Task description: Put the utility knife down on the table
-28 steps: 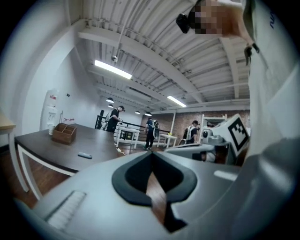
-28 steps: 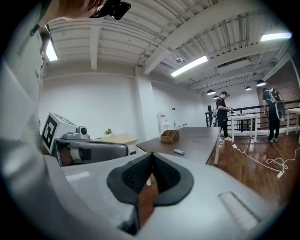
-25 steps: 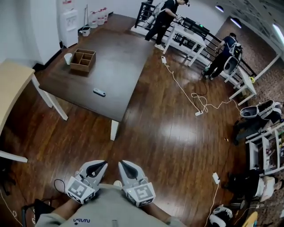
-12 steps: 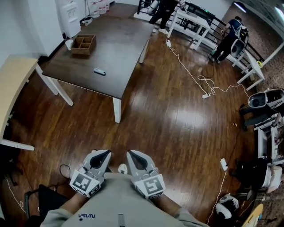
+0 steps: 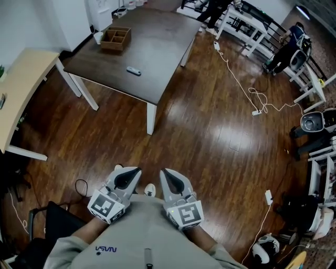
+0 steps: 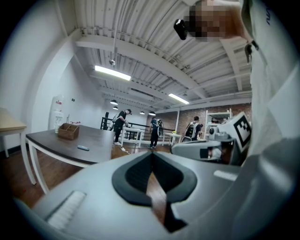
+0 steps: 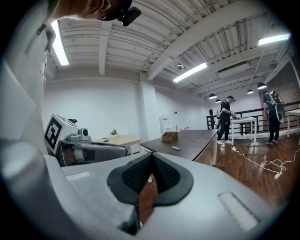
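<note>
The utility knife (image 5: 133,71) lies flat on the dark brown table (image 5: 157,47), well ahead of me across the wooden floor. It also shows small in the left gripper view as the knife (image 6: 83,148) and in the right gripper view as the knife (image 7: 176,148). My left gripper (image 5: 136,171) and right gripper (image 5: 163,172) are side by side close to my body, pointing toward the table. Both are shut with nothing between their jaws; each pair of tips meets, in the left gripper (image 6: 151,153) and in the right gripper (image 7: 152,155).
A wooden compartment box (image 5: 116,39) and a paper cup (image 5: 97,37) stand at the table's far end. A light wooden desk (image 5: 21,89) is at left and a black chair (image 5: 52,226) at lower left. Cables with a power strip (image 5: 257,112) cross the floor; people work at white tables (image 5: 236,16).
The table with the knife has slid up and to the right in the head view and looks smaller. Both grippers stayed shut and close to my body.
</note>
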A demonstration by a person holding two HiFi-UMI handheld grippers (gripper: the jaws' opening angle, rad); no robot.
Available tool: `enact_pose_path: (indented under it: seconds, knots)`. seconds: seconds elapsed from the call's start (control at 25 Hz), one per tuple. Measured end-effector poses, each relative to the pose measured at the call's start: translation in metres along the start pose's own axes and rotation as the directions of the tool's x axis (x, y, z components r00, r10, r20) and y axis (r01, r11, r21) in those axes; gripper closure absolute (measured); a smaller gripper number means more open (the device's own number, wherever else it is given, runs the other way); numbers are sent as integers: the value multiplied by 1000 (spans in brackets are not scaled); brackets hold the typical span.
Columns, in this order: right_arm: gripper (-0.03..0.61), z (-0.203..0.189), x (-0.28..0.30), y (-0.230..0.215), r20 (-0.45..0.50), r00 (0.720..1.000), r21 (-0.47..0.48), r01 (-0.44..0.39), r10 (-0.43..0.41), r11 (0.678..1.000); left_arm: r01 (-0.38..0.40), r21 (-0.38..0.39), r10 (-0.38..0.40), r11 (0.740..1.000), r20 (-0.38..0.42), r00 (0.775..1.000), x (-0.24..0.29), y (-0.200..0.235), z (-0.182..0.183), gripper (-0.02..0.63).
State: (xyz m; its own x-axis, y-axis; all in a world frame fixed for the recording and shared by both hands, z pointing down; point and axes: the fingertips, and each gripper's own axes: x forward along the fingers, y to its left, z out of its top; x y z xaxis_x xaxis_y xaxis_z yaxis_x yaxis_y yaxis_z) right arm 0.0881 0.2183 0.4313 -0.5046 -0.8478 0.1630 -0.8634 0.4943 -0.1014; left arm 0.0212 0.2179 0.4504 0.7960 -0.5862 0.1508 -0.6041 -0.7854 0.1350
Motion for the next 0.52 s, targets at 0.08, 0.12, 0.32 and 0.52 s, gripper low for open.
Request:
enact_pose_path:
  seconds: [0.08, 0.12, 0.32, 0.52]
  knots:
    - [580, 1, 1, 1, 2, 1000, -2, 3, -3, 1000, -3, -5, 3, 1000, 2, 1000, -1, 2, 0, 612]
    - [580, 1, 0, 1, 3, 1000, -3, 5, -5, 1000, -10, -14, 10, 1000, 2, 1000, -2, 4, 0, 612]
    - [580, -1, 5, -7, -8, 999, -28, 34, -34, 999, -95, -9, 95, 995, 11, 995, 5, 24, 2, 612]
    - [580, -10, 17, -18, -19, 997, -17, 69, -69, 998, -144, -59, 145, 988, 18, 989, 17, 43, 5, 612]
